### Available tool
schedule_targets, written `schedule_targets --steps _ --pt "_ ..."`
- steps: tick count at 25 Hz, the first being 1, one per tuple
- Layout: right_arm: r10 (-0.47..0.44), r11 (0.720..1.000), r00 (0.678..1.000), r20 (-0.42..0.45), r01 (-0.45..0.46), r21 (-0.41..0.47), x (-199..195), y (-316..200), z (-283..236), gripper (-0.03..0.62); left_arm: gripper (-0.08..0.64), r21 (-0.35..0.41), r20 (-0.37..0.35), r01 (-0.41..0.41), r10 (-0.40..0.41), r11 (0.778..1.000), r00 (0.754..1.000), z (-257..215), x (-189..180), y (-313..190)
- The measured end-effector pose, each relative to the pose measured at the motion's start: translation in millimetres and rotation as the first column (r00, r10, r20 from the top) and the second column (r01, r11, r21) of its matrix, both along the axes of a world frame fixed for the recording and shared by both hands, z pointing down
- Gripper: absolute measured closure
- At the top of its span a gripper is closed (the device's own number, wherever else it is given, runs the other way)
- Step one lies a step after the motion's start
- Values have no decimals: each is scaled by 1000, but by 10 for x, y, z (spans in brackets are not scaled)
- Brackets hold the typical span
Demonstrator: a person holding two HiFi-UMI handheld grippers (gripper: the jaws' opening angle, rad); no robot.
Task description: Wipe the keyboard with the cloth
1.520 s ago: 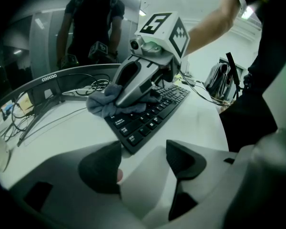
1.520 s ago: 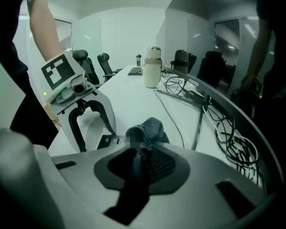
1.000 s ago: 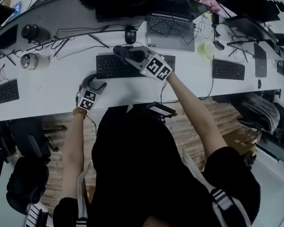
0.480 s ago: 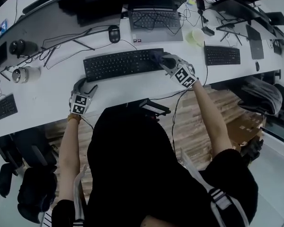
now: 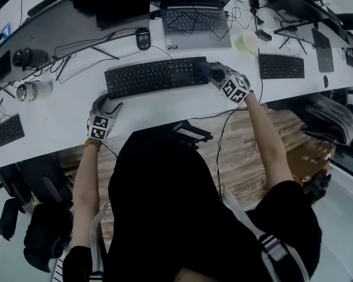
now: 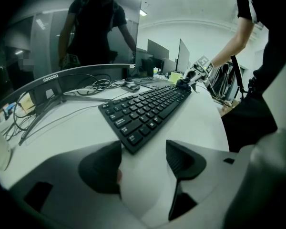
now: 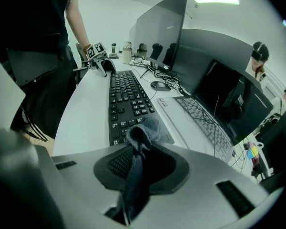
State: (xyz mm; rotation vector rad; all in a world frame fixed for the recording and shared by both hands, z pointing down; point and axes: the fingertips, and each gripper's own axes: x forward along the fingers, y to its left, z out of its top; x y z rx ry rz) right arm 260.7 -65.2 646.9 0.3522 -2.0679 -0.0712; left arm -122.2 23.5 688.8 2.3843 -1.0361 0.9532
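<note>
A long black keyboard lies across the white desk. My right gripper is shut on a grey-blue cloth, and the cloth's free end rests on the keyboard's right end. My left gripper sits on the desk by the keyboard's near left corner, jaws open with only bare desk between its fingers. From the left gripper view the right gripper shows at the keyboard's far end. The left gripper shows far off in the right gripper view.
Behind the keyboard are a mouse, a laptop and a wide dark monitor with loose cables. A pale cup and a second keyboard lie to the right. Lenses sit at the left.
My right gripper has swept with the cloth from the keyboard's middle to its right end and dropped lower. The left gripper has stayed where it was.
</note>
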Motion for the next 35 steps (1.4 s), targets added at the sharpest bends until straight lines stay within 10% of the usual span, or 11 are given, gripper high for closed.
schedule_targets --steps 35 --pt "-60 996 996 72 64 -56 -306 45 85 535 259 -4 0 2 -2 1000 1000 -3 -5 -3"
